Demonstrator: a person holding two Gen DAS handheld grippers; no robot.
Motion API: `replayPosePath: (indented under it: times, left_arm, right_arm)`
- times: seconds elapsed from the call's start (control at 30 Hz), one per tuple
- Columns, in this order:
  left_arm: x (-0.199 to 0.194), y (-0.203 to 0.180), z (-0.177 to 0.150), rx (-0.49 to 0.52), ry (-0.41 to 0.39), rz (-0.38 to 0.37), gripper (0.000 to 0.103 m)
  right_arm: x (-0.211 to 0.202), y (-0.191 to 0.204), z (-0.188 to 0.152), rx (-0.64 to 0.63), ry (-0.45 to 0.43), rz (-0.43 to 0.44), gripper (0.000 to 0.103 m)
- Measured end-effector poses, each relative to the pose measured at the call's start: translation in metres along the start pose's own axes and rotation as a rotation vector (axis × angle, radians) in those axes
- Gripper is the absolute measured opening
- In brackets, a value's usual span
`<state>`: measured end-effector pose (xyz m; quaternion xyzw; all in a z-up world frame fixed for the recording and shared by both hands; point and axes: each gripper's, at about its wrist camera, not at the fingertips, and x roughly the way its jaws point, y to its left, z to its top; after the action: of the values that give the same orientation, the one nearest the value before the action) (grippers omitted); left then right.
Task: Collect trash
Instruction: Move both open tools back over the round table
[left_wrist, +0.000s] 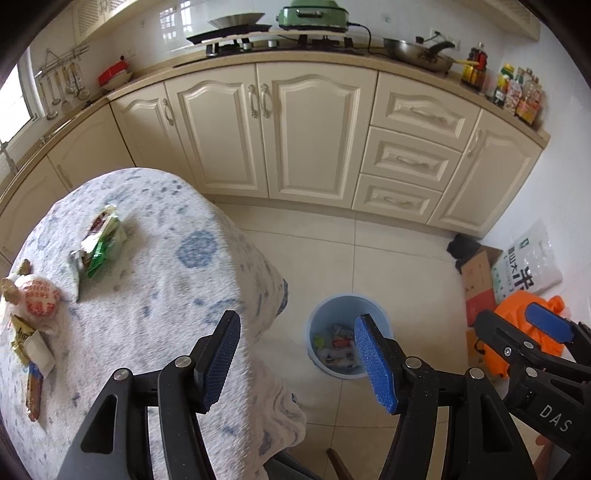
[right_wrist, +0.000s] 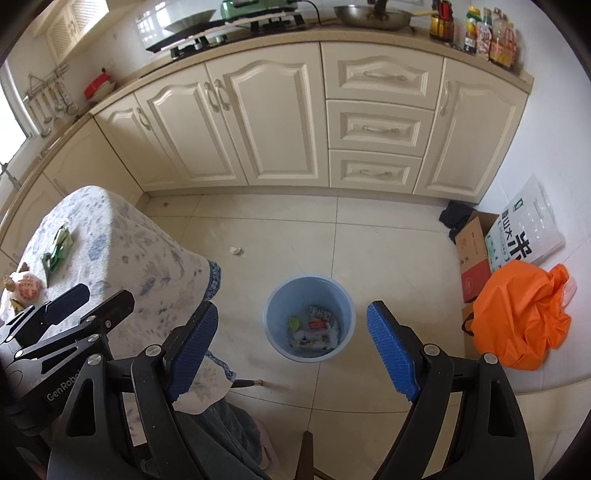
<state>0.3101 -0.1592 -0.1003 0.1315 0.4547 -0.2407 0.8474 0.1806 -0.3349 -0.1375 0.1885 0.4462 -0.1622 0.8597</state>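
**Trash run: both tongs empty, wrappers left on worktop**

- Right tongs (right_wrist: 291, 354): released, nothing between the pads, above the blue bin (right_wrist: 275, 295) on the floor.
- Left tongs (left_wrist: 299, 362): released, empty, at the worktop's (left_wrist: 177, 266) right edge.
- Green wrapper (left_wrist: 99, 245), round red-print packet (left_wrist: 38, 295): far left on the worktop.
- Advice: approach the green wrapper from above and pinch its crumpled middle.

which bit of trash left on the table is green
The crumpled green wrapper, lying farthest back on the tablecloth. The round wrapped bundle has red print, and the flat wrappers at the near edge are yellow-brown.
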Motion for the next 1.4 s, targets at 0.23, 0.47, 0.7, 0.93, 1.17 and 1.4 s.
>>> replayPosePath:
  times: [0.23,0.47,0.7,0.93,1.17,1.4]
  left_arm:
    - [-0.048,0.031,-0.027,-0.044,-0.071,0.033,0.061]
    - [-0.092,0.070,-0.059,-0.108,-0.120,0.073,0.062]
    - [-0.128,0.115,-0.091,-0.199,-0.143,0.147,0.062]
    - [-0.150,0.162,-0.126,-0.310,-0.138,0.230,0.066]
    - [-0.148,0.218,-0.136,-0.376,-0.124,0.277,0.066]
    - [-0.118,0.252,-0.124,-0.358,-0.066,0.313,0.066]
  right_arm:
    - [-0.021,0.036,-0.007,-0.074,-0.033,0.044,0.084]
    - [-0.031,0.084,-0.018,-0.184,-0.039,0.099,0.084]
    - [-0.032,0.136,-0.029,-0.283,-0.028,0.165,0.084]
    - [-0.023,0.195,-0.043,-0.406,0.006,0.218,0.084]
    - [-0.001,0.248,-0.055,-0.505,0.072,0.267,0.085]
    - [0.022,0.293,-0.054,-0.561,0.117,0.300,0.085]
